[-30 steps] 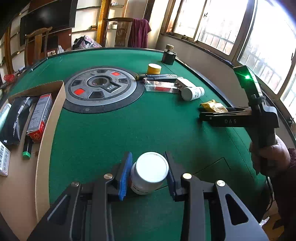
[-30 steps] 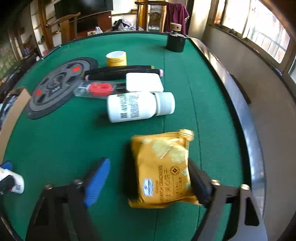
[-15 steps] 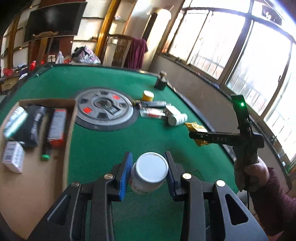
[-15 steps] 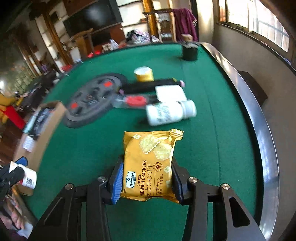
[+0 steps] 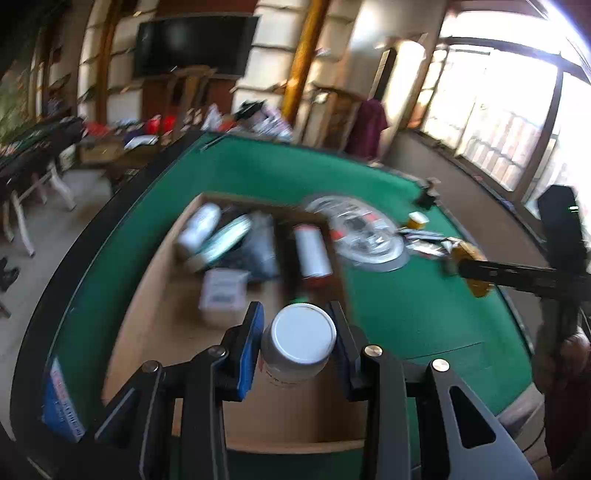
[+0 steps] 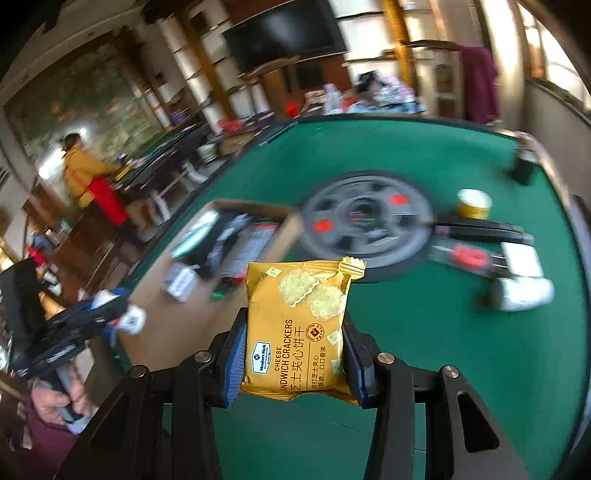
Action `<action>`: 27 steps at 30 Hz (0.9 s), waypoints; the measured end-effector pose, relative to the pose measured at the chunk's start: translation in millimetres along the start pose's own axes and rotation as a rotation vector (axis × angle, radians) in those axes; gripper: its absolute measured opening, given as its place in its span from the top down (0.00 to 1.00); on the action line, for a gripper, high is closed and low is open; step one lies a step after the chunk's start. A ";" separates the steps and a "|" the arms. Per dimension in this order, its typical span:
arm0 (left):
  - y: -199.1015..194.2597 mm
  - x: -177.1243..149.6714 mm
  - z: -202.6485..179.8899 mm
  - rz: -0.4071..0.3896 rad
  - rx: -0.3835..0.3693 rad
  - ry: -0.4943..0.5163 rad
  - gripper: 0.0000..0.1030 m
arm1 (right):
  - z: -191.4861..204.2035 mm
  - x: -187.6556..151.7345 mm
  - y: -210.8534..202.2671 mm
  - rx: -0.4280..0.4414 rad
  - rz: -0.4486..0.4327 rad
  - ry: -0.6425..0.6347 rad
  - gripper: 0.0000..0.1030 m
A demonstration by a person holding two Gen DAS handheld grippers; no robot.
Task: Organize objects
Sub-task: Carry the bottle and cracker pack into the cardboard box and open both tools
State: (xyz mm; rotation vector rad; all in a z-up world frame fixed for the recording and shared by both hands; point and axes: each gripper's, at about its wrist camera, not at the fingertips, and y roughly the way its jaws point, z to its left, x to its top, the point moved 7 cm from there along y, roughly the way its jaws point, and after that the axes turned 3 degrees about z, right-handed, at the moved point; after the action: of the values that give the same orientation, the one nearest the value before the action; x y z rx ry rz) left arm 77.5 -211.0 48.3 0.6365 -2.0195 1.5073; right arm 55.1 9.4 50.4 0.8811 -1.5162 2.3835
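Presently left gripper (image 5: 297, 345) clamps a white jar (image 5: 298, 341) above the box (image 5: 162, 332); right gripper (image 6: 295, 354) clamps a cracker packet (image 6: 297, 328)

Dark TV (image 6: 284, 33) hangs on wall beyond green table (image 6: 424, 155). Person in yellow jacket (image 6: 83, 170) stands left of table. Maroon cloth (image 6: 478, 81) draped on chair at table's far right.
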 end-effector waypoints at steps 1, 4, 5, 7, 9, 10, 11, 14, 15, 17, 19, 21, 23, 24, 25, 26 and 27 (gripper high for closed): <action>4.0 -1.6 10.2 0.015 0.018 -0.013 0.67 | 13.8 1.3 10.1 0.017 0.016 -0.018 0.52; 13.2 -5.4 41.0 0.060 0.062 -0.037 0.67 | 48.0 1.6 37.4 0.052 0.060 -0.063 0.52; 15.8 -6.1 46.7 0.072 0.067 -0.042 0.67 | 56.7 0.9 45.7 0.062 0.075 -0.073 0.52; 26.4 -4.7 59.6 0.111 0.074 -0.056 0.67 | 79.5 -2.2 67.6 0.099 0.115 -0.092 0.52; 36.9 -3.7 71.2 0.141 0.081 -0.063 0.67 | 93.3 -5.4 83.3 0.124 0.144 -0.104 0.52; 43.0 -2.3 76.2 0.158 0.079 -0.067 0.67 | 100.7 -5.7 91.3 0.133 0.156 -0.110 0.52; 49.0 -1.6 81.4 0.174 0.079 -0.078 0.67 | 108.8 -5.9 100.8 0.141 0.170 -0.118 0.52; 62.1 1.6 94.1 0.207 0.073 -0.106 0.67 | 123.6 -7.6 120.8 0.148 0.202 -0.138 0.52; 64.5 4.4 97.0 0.208 0.066 -0.114 0.67 | 128.3 -7.6 128.7 0.139 0.211 -0.149 0.52; 68.6 10.7 103.4 0.210 0.076 -0.125 0.67 | 133.7 -7.8 140.4 0.112 0.221 -0.167 0.52; 72.8 15.6 107.7 0.211 0.093 -0.124 0.67 | 136.3 -8.6 150.6 0.079 0.232 -0.179 0.52; 78.5 18.6 110.6 0.216 0.103 -0.125 0.67 | 137.9 -9.7 159.0 0.051 0.239 -0.191 0.52; 82.4 21.4 109.4 0.214 0.108 -0.118 0.67 | 138.2 -10.0 163.8 0.031 0.243 -0.199 0.52; 84.0 22.9 108.8 0.212 0.111 -0.115 0.67 | 138.5 -10.6 166.8 0.023 0.248 -0.201 0.52; 85.2 23.8 108.2 0.209 0.115 -0.115 0.67 | 138.4 -11.4 170.4 0.018 0.255 -0.201 0.51; 86.9 25.4 107.7 0.205 0.118 -0.117 0.67 | 138.2 -11.7 172.8 0.016 0.260 -0.199 0.51; 87.9 26.4 107.3 0.199 0.118 -0.119 0.67 | 137.4 -11.7 175.3 0.011 0.264 -0.198 0.51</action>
State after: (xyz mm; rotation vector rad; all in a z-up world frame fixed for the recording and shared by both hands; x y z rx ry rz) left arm -14.3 -292.5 -21.5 0.5986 -2.1487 1.7529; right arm 38.5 -189.8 -48.6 1.0018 -1.7953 2.5514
